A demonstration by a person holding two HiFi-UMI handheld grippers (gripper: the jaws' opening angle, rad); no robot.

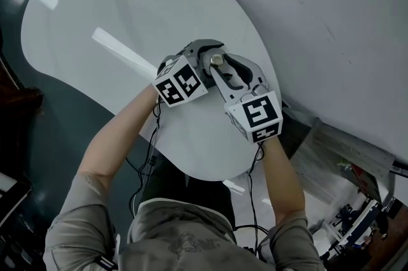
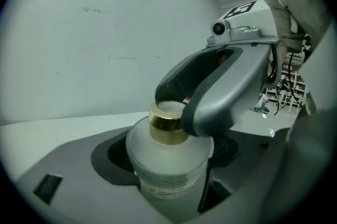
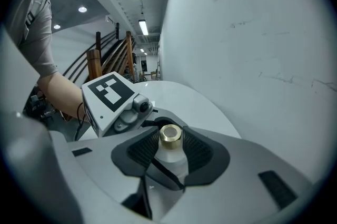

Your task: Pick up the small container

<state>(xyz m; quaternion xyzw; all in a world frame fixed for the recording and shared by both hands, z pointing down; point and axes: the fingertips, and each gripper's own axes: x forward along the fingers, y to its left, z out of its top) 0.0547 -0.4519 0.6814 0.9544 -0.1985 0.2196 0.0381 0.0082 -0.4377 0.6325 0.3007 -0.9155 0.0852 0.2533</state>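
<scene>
The small container (image 2: 167, 165) is a frosted white jar with a shiny gold neck (image 2: 167, 124). My left gripper (image 2: 169, 153) is shut on its round body, which sits between the two dark pads. My right gripper (image 3: 169, 150) comes in from the other side and stands open, its ribbed pads (image 3: 141, 151) flanking the gold neck (image 3: 170, 134) without pressing it. In the head view both grippers meet over the white table (image 1: 127, 8) near its right edge, the left gripper (image 1: 205, 54) and the right gripper (image 1: 222, 67) around the gold neck (image 1: 217, 60). The jar's base is hidden.
A plain grey wall (image 1: 331, 14) runs close along the table's far side. Black cables (image 1: 145, 161) hang from the grippers past the table's near edge. Dark floor (image 1: 19, 136) lies at the left and cluttered equipment (image 1: 357, 212) at the lower right.
</scene>
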